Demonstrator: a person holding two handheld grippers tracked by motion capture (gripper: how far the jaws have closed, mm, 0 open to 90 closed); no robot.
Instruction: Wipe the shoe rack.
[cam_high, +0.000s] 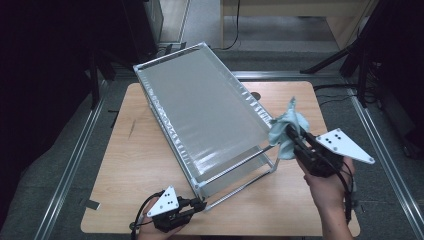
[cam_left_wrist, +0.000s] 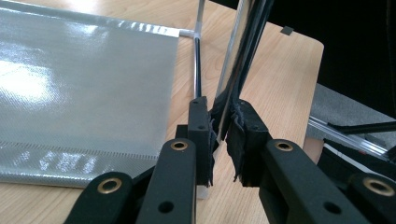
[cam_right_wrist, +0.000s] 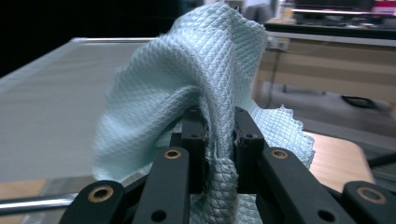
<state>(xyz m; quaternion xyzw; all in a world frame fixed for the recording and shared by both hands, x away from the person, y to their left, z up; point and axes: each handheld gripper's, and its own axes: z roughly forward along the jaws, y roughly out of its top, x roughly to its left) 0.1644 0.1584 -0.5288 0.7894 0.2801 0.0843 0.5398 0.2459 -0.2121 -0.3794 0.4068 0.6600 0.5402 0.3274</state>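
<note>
Pale-blue cloth (cam_high: 287, 131) pinched between closed jaws of right gripper (cam_high: 290, 132), held up just off the right edge of the tilted grey rack (cam_high: 200, 107) on wooden table (cam_high: 140, 165). Left gripper (cam_high: 202, 205) clamped shut on rack's near corner post (cam_left_wrist: 232, 88), low at the table's front edge.

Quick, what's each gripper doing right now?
Left gripper: closed on the rack's corner post.
Right gripper: closed, holding the light blue cloth.

Lab-like recording room, dark surround, wooden table (cam_high: 150, 165), floor rails (cam_high: 70, 165), tripod legs (cam_high: 330, 60)
</note>
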